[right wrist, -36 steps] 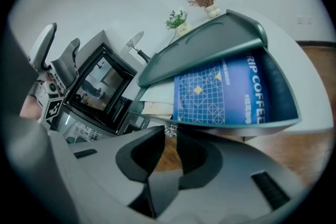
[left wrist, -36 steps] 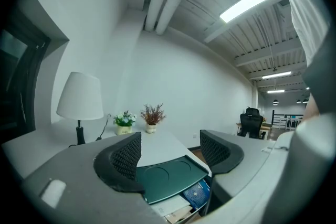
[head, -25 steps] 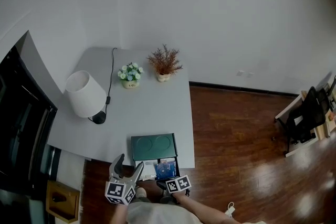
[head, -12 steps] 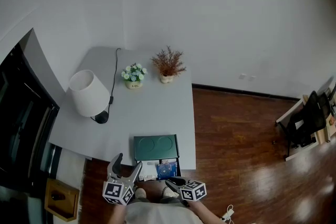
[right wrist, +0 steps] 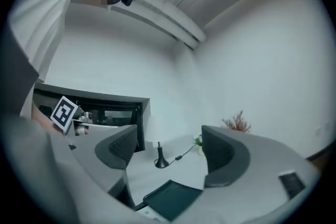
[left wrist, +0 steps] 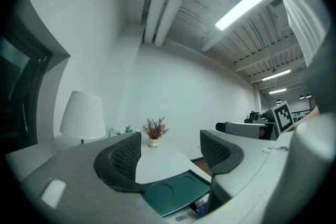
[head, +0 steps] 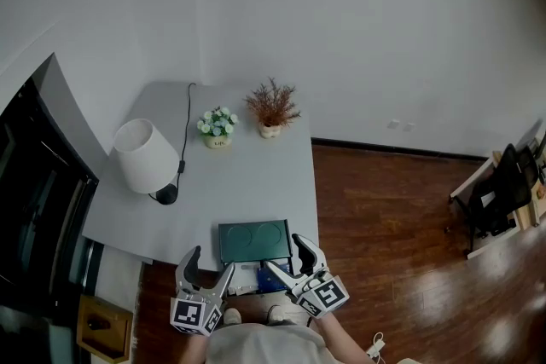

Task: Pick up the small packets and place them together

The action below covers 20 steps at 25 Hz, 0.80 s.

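in the head view the right gripper is found at the lower middle of the frame, against the near right corner of the dark green case. a second ago it was held lower down, close in over the near end of that case. its fingers were nearly together then. they are now being opened and are shown wide apart in the right gripper view, with nothing between them; only the tabletop, the foot of the lamp and an edge of the case are framed there.

the blue packet is seen at the bottom edge of the left gripper view, just under the near edge of the case. in the head view it lies at the same spot as before, now partly covered by the right gripper's lower finger. whether a pale packet lies at its left cannot be told.

the left gripper is kept at the lower left of the case, much where it was, with its fingers spread wide and empty.

the widening is judged to be either a release just made or a readying for a fresh grasp. nothing is carried by either gripper, so the gathering of the packets cannot be called finished. a closing on the blue packet would be expected from the right gripper, since it is held nearest.
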Motion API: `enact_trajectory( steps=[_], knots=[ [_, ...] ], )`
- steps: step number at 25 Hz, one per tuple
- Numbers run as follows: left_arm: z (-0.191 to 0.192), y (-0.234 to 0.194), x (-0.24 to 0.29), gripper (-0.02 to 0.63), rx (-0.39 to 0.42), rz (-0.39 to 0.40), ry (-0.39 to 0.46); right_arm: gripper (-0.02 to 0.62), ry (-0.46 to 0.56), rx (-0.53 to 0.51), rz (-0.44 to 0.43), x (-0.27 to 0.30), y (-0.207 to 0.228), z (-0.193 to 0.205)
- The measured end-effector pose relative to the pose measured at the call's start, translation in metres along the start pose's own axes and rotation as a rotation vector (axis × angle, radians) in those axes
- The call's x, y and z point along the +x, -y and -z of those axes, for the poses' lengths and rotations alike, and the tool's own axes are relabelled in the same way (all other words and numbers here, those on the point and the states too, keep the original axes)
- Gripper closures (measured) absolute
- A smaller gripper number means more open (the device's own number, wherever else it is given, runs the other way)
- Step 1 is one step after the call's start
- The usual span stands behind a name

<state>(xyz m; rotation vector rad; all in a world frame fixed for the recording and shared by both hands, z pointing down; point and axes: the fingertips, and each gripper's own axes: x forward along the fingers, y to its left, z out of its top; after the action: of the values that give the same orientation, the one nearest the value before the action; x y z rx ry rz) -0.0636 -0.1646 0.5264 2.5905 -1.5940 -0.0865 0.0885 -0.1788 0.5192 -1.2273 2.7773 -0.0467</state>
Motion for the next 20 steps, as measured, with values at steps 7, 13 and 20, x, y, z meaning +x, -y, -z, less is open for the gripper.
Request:
enact_trajectory(
  steps=[7, 13, 20],
  knots=[
    [-0.015, 0.000, -0.003, 0.241, 0.027, -0.012, 0.028, 0.199, 0.000, -0.064, -0.032, 0.009, -0.001, -0.015],
    [-0.020, -0.005, -0.002, 0.244, 0.041, -0.024, 0.045, 0.230, -0.079, -0.062, -0.116, 0.008, -0.008, -0.002],
    [-0.019, -0.007, 0.000, 0.244, 0.044, -0.018, 0.039, 0.233, -0.145, -0.030, -0.216, 0.005, -0.010, 0.019]
  ],
)
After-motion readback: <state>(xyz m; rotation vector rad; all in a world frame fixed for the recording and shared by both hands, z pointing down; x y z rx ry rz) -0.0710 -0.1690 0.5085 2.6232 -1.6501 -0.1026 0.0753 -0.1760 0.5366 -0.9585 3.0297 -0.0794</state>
